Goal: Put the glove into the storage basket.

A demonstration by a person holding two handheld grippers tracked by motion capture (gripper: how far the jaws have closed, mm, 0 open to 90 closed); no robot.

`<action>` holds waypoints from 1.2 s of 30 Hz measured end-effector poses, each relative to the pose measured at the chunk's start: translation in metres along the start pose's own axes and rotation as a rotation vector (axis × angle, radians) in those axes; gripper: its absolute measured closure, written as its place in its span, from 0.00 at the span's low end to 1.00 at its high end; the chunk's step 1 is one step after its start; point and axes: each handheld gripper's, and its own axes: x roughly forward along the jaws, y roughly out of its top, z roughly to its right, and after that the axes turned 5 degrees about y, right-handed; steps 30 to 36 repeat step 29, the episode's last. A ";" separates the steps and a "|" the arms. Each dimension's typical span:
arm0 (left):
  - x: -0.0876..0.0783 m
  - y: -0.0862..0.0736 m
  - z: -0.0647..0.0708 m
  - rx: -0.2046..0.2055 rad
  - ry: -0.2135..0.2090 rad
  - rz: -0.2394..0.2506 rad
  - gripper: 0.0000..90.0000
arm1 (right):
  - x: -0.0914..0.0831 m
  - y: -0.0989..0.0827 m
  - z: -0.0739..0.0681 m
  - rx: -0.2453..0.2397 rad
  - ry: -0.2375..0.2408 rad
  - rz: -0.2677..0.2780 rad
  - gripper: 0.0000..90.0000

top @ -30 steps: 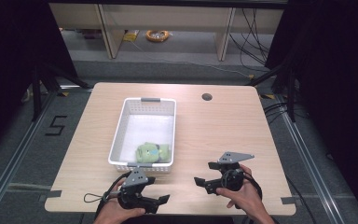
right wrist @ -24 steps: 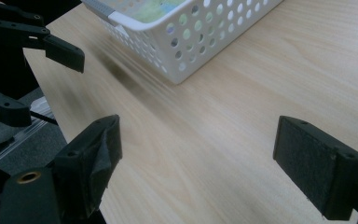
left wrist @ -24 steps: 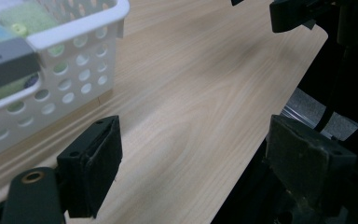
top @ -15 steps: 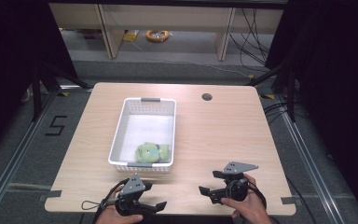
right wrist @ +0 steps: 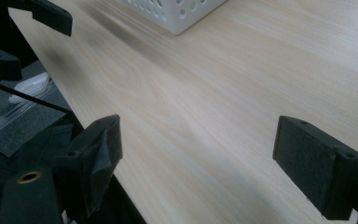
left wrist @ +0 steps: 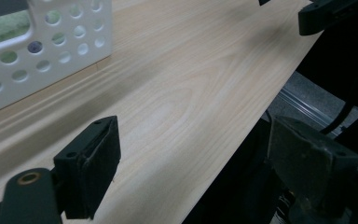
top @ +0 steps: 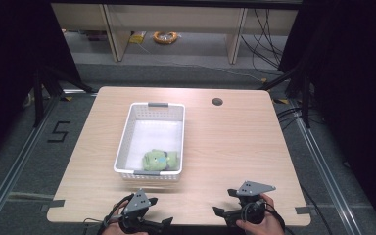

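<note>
**Two open grippers, one green toy ahead in the basket**

Two hand-held grippers sit at the near edge of the wooden table (top: 235,147), both with jaws spread wide and nothing between them. The left gripper (top: 169,223) hangs low at the front edge, just short of the white perforated basket (top: 125,139); the right gripper (top: 218,213) is off to the basket's right, over bare tabletop.

A green plush toy (top: 160,160) lies inside the basket, in its near end, close against the front wall. Through the holes of the basket wall, the left gripper view shows a patch of green (left wrist: 4,28).

From the left gripper the toy lies straight ahead and slightly right, beyond the front wall and below the rim. From the right gripper it lies ahead and well to the left. The left hand is judged the nearer one. The basket's long axis runs away from the person; the toy's own axis appears to run across it, though the soft shape makes that uncertain. Any reach would probably have to clear the rim and come down from above.
</note>
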 end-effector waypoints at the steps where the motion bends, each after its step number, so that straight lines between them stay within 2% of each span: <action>1: 0.000 -0.001 0.000 0.001 0.003 -0.001 0.19 | -0.001 -0.003 0.001 -0.026 -0.005 0.000 0.18; 2: 0.000 -0.002 0.001 -0.007 0.009 0.011 0.19 | -0.001 -0.004 -0.001 -0.010 0.004 -0.009 0.18; 3: -0.001 -0.002 0.001 -0.005 0.001 -0.006 0.19 | -0.001 -0.006 0.001 -0.043 -0.009 -0.003 0.18; 4: -0.001 -0.003 0.002 -0.024 0.003 -0.013 0.19 | 0.000 -0.008 0.001 -0.042 -0.004 -0.009 0.18; 5: -0.002 -0.003 0.002 -0.018 -0.001 -0.019 0.19 | 0.000 -0.009 0.001 -0.048 0.005 -0.012 0.18; 6: -0.001 -0.004 0.003 -0.011 -0.002 -0.005 0.19 | 0.000 -0.011 0.000 -0.034 0.001 -0.020 0.18; 8: 0.000 -0.005 0.005 -0.006 -0.002 0.007 0.19 | 0.001 -0.013 0.001 -0.053 0.013 -0.010 0.18; 9: -0.002 -0.004 0.004 0.006 -0.002 -0.044 0.19 | 0.000 -0.014 0.002 -0.041 0.028 -0.025 0.18; 10: -0.001 -0.004 0.004 0.004 -0.006 -0.027 0.19 | 0.000 -0.015 -0.002 -0.004 0.022 -0.027 0.18; 11: -0.001 -0.005 0.004 0.007 0.007 -0.028 0.19 | 0.000 -0.015 -0.002 -0.016 0.009 -0.021 0.18; 12: 0.000 -0.005 0.005 -0.005 0.000 -0.012 0.19 | 0.000 -0.014 0.001 -0.054 0.004 -0.015 0.18; 13: 0.000 -0.004 0.004 0.012 0.005 -0.011 0.19 | 0.000 -0.014 0.001 -0.058 0.003 -0.012 0.18; 15: 0.001 -0.005 0.003 0.002 0.007 0.001 0.19 | 0.000 -0.014 0.001 -0.063 -0.009 -0.015 0.18; 16: 0.001 -0.005 0.004 -0.021 0.012 -0.004 0.19 | -0.001 -0.014 0.001 -0.050 -0.025 -0.007 0.18; 17: 0.001 -0.005 0.003 0.002 0.017 0.001 0.19 | -0.001 -0.014 0.001 -0.052 -0.026 -0.008 0.18; 18: 0.001 -0.005 0.002 0.005 0.018 -0.002 0.19 | -0.001 -0.014 0.001 -0.051 -0.021 -0.005 0.18; 19: 0.001 -0.005 0.002 0.002 0.017 -0.001 0.19 | -0.001 -0.014 0.002 -0.051 0.004 -0.015 0.18; 20: 0.001 -0.005 0.003 0.001 0.018 -0.001 0.19 | -0.001 -0.014 0.003 -0.057 0.006 -0.018 0.18; 27: 0.002 -0.005 0.001 0.003 0.015 -0.003 0.19 | -0.001 -0.014 0.003 -0.059 0.003 -0.018 0.18; 28: 0.001 -0.005 0.001 -0.016 0.014 -0.016 0.19 | -0.001 -0.014 0.003 -0.060 0.002 -0.018 0.18; 29: 0.001 -0.004 0.001 -0.017 0.009 -0.021 0.19 | 0.000 -0.014 0.004 -0.060 -0.012 -0.013 0.18; 36: 0.001 -0.004 0.001 -0.017 0.009 -0.021 0.19 | 0.000 -0.014 0.004 -0.060 -0.012 -0.013 0.18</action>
